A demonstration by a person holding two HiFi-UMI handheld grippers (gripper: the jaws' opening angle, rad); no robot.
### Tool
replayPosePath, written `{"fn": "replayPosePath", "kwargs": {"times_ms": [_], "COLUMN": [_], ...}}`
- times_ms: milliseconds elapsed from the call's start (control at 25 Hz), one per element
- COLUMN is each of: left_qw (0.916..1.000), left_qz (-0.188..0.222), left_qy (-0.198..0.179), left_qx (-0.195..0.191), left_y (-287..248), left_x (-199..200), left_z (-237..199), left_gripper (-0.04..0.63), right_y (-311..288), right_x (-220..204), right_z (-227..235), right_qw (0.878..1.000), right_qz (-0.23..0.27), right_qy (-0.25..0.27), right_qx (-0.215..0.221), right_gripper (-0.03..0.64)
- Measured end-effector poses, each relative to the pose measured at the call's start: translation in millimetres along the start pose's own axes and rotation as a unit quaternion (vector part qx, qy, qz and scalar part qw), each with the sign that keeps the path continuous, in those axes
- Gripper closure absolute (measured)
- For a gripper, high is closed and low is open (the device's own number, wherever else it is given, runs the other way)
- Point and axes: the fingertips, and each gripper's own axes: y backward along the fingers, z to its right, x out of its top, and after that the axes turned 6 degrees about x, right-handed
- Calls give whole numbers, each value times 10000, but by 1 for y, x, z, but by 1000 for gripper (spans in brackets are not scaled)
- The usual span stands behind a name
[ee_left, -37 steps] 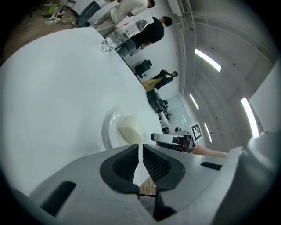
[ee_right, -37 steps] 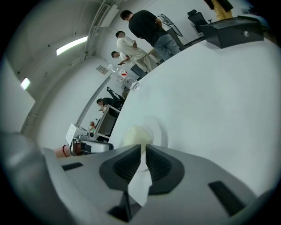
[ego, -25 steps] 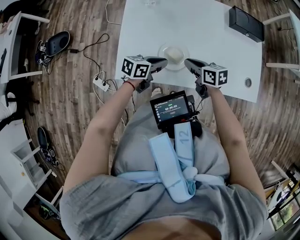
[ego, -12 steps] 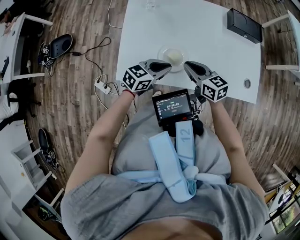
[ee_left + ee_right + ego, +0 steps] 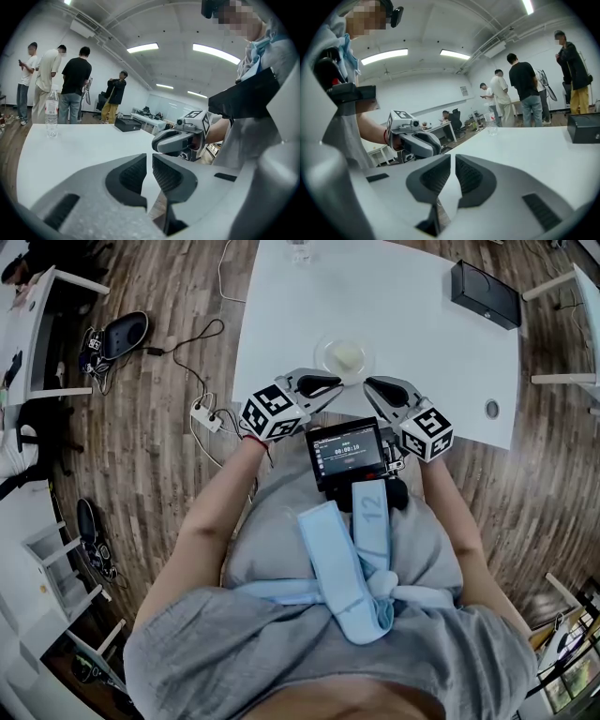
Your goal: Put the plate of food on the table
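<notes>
The left gripper and right gripper each have jaws drawn nearly together, only a slit between them, gripping nothing; both hover over the white table's near edge; the plate of pale food sits on the table just beyond their tips, untouched.

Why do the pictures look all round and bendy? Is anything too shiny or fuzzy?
Head view: the wide lens bows the edges of the white table, and the plate looks pale against it. Left gripper view: a dark round rim, ceiling lights glaring, the close fingers slightly soft. Right gripper view: the same round rim, even light, no hard shadows.
</notes>
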Motion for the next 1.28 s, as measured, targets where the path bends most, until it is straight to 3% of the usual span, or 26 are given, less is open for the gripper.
{"fn": "replayPosePath", "kwargs": {"times_ms": [360,560,960,1280], "left_qw": [9988,9974,9969,9959], "left_qz": [391,573,600,604], "left_qy": [-90,49,51,177], "left_qx": [293,428,510,648], "left_y": [19,27,29,33], "left_x": [11,15,11,9], "left_z": [6,13,18,14], "left_gripper": [568,568,568,568], "right_y": [17,24,24,29], "right_x": [14,15,24,25], "right_z": [-13,-23,-32,-25], "right_qw": [9997,9998,9988,9992], "right_qz": [222,144,338,276], "right_qy": [-38,85,360,289], "right_qx": [-85,-83,7,-67], "right_gripper": [578,578,578,586]}}
